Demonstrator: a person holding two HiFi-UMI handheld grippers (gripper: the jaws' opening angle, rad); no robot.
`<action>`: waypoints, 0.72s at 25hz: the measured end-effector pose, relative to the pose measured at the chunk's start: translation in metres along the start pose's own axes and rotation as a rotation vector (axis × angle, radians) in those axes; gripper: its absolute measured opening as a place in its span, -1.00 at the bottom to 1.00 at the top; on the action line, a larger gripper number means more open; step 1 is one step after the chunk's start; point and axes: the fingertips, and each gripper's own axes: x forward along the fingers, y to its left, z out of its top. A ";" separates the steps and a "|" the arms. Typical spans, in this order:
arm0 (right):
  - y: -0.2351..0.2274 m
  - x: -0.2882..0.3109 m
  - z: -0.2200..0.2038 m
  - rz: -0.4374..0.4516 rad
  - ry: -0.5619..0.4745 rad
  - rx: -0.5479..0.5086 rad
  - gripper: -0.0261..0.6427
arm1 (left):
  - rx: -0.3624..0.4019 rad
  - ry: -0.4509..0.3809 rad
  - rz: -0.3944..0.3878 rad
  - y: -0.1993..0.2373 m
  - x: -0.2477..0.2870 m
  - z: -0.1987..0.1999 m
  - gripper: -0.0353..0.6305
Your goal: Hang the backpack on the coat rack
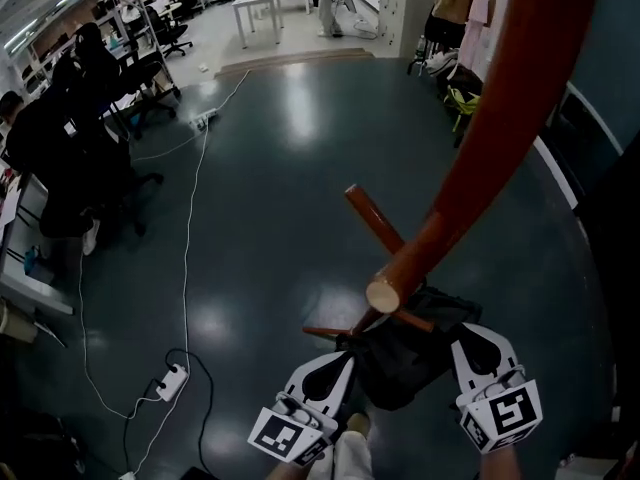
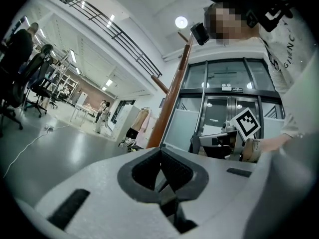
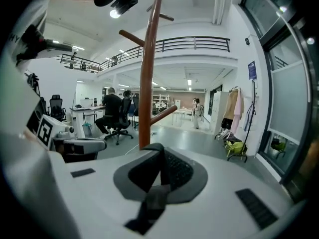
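The brown wooden coat rack (image 1: 500, 118) rises close in front of me, with one peg (image 1: 374, 217) pointing away and a pale-ended peg (image 1: 385, 293) pointing at me. The black backpack (image 1: 405, 358) hangs just under these pegs, between my two grippers. My left gripper (image 1: 345, 363) holds its left side and my right gripper (image 1: 465, 343) its right side. In the left gripper view the jaws (image 2: 160, 158) are shut on a thin black strap (image 2: 169, 203), with the rack pole (image 2: 169, 103) behind. In the right gripper view the jaws (image 3: 160, 156) are shut on a wider strap (image 3: 152, 203), beside the pole (image 3: 146, 83).
A white cable and power strip (image 1: 172, 381) lie on the dark glossy floor at left. Black office chairs with seated people (image 1: 70, 138) line the left side. A glass partition (image 1: 600, 98) runs along the right, and hung clothes (image 1: 460, 8) stand at the far right.
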 end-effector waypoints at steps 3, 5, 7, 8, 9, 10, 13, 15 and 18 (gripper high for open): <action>0.001 0.017 0.003 0.025 0.021 -0.027 -0.83 | -0.004 -0.016 -0.004 0.008 0.005 -0.001 -0.86; 0.004 0.028 0.003 0.043 0.046 -0.053 -0.83 | -0.012 -0.027 -0.003 0.011 0.006 0.000 -0.87; 0.007 0.038 -0.001 0.054 0.080 -0.069 -0.83 | -0.022 -0.031 0.001 0.013 0.004 0.000 -0.86; 0.009 0.042 -0.004 0.060 0.101 -0.071 -0.83 | -0.027 -0.031 0.005 0.014 0.002 -0.001 -0.86; 0.010 0.046 -0.008 0.063 0.123 -0.071 -0.83 | -0.031 -0.030 0.011 0.017 0.000 -0.002 -0.87; 0.011 0.050 -0.012 0.063 0.147 -0.070 -0.83 | -0.035 -0.029 0.019 0.020 -0.002 -0.003 -0.87; 0.014 0.059 -0.022 0.054 0.211 -0.059 -0.83 | -0.044 -0.028 0.044 0.032 -0.009 -0.005 -0.86; 0.015 0.062 -0.026 0.051 0.247 -0.054 -0.83 | -0.047 -0.032 0.058 0.036 -0.011 -0.003 -0.87; 0.019 0.067 -0.027 0.068 0.294 -0.075 -0.83 | -0.051 -0.044 0.065 0.041 -0.013 0.002 -0.87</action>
